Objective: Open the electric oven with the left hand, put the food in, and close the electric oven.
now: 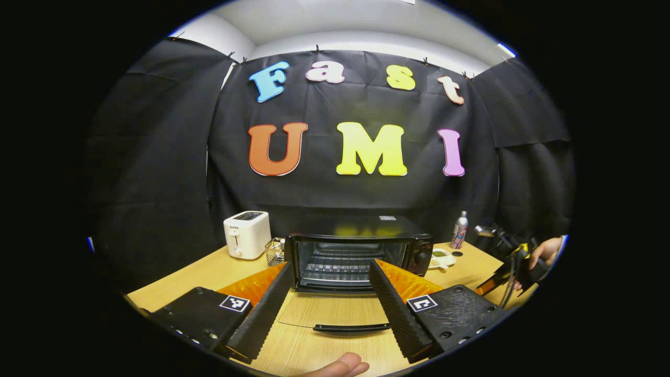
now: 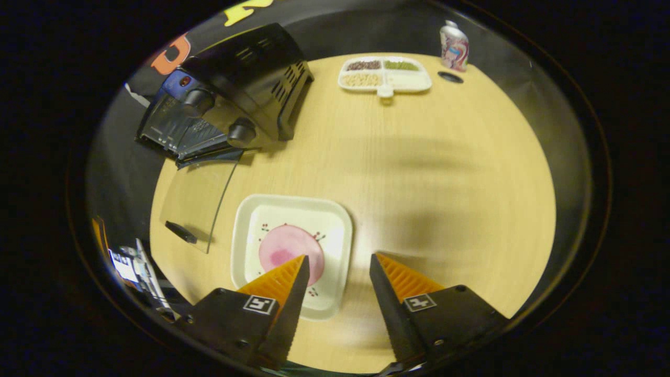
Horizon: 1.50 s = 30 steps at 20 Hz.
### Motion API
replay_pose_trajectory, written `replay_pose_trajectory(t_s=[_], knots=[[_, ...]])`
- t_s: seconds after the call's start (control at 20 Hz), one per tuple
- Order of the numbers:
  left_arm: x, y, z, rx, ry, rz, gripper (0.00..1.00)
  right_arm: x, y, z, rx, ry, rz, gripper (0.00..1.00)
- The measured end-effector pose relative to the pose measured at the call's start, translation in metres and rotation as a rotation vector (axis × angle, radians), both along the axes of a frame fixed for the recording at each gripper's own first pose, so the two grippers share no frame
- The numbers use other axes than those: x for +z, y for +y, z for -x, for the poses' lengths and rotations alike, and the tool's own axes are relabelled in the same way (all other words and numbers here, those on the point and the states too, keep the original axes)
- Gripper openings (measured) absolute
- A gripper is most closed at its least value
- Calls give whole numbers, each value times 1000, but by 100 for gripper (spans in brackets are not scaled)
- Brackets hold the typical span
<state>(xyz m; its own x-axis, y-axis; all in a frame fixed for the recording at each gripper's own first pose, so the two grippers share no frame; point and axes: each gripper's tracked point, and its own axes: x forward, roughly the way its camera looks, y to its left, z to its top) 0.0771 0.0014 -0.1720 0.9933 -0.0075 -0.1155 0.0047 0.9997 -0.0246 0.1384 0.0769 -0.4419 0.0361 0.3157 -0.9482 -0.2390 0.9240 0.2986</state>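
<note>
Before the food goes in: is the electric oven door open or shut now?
Open. The glass door lies flat on the table in front of the electric oven, and the rack inside shows.

The right gripper (image 2: 335, 272) hovers, jaws apart, over the plate (image 2: 246, 220) near the open oven (image 2: 246, 73).

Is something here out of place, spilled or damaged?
Nothing stands out. The oven has its glass door lying open flat on the table, as the task needs. The food sits on the white plate, unspilled. The toaster and bottle stand upright. Both grippers, left and right, are open.
</note>
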Motion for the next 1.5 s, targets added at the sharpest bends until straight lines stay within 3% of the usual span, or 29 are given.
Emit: replay_pose_trajectory(t_s=[0.1,0.2,0.3,0.55,0.8,1.0,1.2,1.5], knots=[[8,4,10,0,5,-6,93,-1,-1,-13,-2,-2,1,55],[15,7,21,11,9,-25,93,-7,-4,-9,-44,51,-48,5],[22,16,29,36,-1,-52,93,-14,-5,-10,-18,85,-91,1],[33,18,45,44,-21,-30,93,-8,-12,-5,-127,159,-218,4],[39,19,58,29,-22,-49,93,22,-53,1,-230,100,-288,2],[42,15,66,-3,-17,-31,93,57,-63,5,-248,32,-284,4],[39,26,76,-11,-18,-31,93,87,-35,18,-223,-6,-302,4],[33,62,92,11,-8,-11,94,115,52,29,-206,3,-374,4]])
